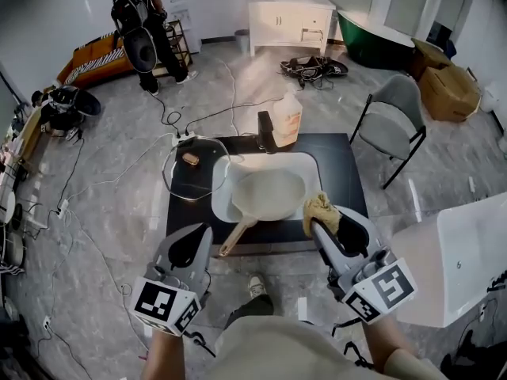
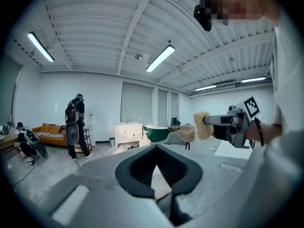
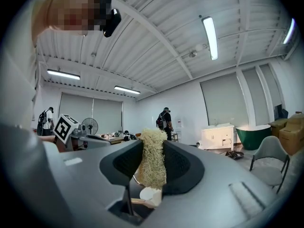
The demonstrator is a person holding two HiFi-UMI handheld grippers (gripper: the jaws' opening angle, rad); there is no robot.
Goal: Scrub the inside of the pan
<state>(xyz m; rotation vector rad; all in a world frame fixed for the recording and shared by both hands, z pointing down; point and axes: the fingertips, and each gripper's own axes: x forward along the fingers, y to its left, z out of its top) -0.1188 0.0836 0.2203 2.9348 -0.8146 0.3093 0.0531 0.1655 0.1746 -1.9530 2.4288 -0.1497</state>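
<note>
A cream pan (image 1: 268, 194) with a wooden handle (image 1: 236, 237) lies in the white sink (image 1: 226, 209) set into a black table (image 1: 341, 161). The handle points toward me. My right gripper (image 1: 319, 218) is shut on a yellow scrub pad (image 1: 321, 211) and hovers over the sink's near right corner, above the pan's rim. In the right gripper view the pad (image 3: 152, 164) stands upright between the jaws of the gripper (image 3: 152, 148). My left gripper (image 1: 200, 236) hangs shut and empty near the table's front edge, left of the handle. In its own view the left gripper (image 2: 159, 151) holds nothing.
A black faucet (image 1: 265, 131) and a pale jug (image 1: 287, 119) stand behind the sink. A round lid (image 1: 195, 171) with a small brown item lies on the table's left. A grey chair (image 1: 394, 125) stands to the right, a white unit (image 1: 453, 258) beside me. A person (image 1: 142, 26) stands far back left.
</note>
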